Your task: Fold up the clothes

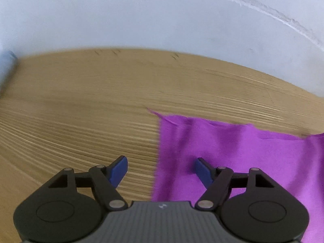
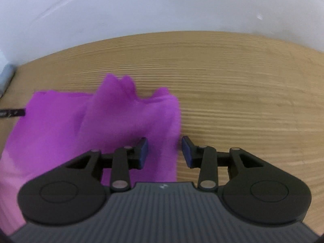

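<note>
A purple cloth lies on the wooden table. In the left wrist view its left edge runs between the fingers of my left gripper, which is open and empty just above it. In the right wrist view the purple cloth is rumpled, with its right edge raised into folds. My right gripper is open, its jaws either side of that right edge, gripping nothing.
A white wall stands behind the table's far edge. A pale blue-grey object sits at the far left by the wall, also in the right wrist view. A dark strip shows at the cloth's left.
</note>
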Available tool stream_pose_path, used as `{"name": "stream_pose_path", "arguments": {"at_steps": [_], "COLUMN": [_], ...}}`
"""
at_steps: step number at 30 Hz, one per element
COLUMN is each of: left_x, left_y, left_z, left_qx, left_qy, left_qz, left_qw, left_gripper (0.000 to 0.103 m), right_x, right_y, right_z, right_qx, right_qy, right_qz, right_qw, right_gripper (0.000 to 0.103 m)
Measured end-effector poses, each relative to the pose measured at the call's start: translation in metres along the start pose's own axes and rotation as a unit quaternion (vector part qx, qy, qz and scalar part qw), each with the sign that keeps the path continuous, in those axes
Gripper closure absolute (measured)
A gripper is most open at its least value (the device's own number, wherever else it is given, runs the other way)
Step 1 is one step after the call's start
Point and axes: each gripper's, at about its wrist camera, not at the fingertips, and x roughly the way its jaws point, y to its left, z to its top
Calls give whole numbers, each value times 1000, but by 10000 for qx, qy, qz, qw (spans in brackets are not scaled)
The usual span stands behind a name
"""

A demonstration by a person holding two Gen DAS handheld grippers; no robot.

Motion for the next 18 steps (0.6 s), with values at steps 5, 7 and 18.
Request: {"name": "stream_pose_path", "arguments": {"at_steps": [5,7,18], "left_x": [5,-3,14], "left_y": [-33,-44,-33], "left_z": [-3,-5,6], "left_qx": [679,766,636], "left_qy": [-257,-343,-486], "left_qz": [-89,-62,2105], "left_qw": [9973,9965,9743], "left_gripper": [48,97,94], "right_x": [8,1,9], "right_y": [4,12,5], "right_z": [5,2,13], "right_qx": [-143,-318,-1422], "right_qy": [-125,-341,-992], "right_qz": [28,-140,-2487], "right_qw": [9998,9988,9529], "right_gripper": [68,97,98]}}
